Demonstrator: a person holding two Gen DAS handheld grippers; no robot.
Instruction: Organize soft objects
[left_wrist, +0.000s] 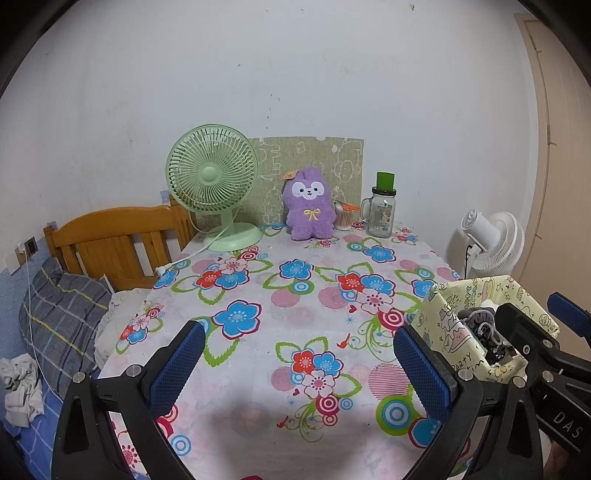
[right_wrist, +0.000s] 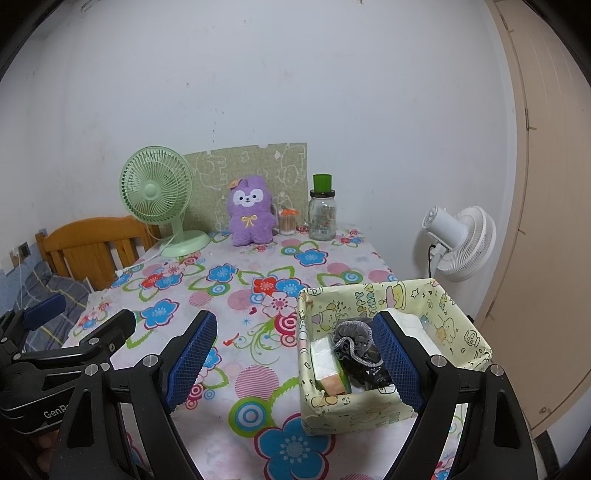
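1. If you go for the purple plush toy (right_wrist: 251, 211) next, which looks to be the one soft thing left outside the box (right_wrist: 465, 321), your reach crosses the whole flowered tablecloth (right_wrist: 236, 295). The toy sits upright at the far edge against the wall board, with the green fan (right_wrist: 157, 195) to its left and a small jar of cotton swabs (right_wrist: 288, 221) and a glass mug jar (right_wrist: 322, 218) close on its right. A wide or careless approach could knock those jars over.
2. Because the toy is fluffy and rounded, a shallow pinch may catch only fur and let it slip. I would judge a bite across the body to be safer.
3. Since the box is light paper-covered card sitting near the table's right edge, pushing the toy in hard could shove it toward that edge. It already holds a dark drawstring pouch (right_wrist: 356, 350) and white and orange packets, so room is limited.
4. Your left gripper (left_wrist: 299, 362) hovers low over the near cloth, pointing at the far wall, its blue pads spread wide and holding nothing.
5. Your right gripper (right_wrist: 295, 358) sits level beside it, also spread wide and empty, with its right finger (right_wrist: 397, 360) in front of the box's near wall.
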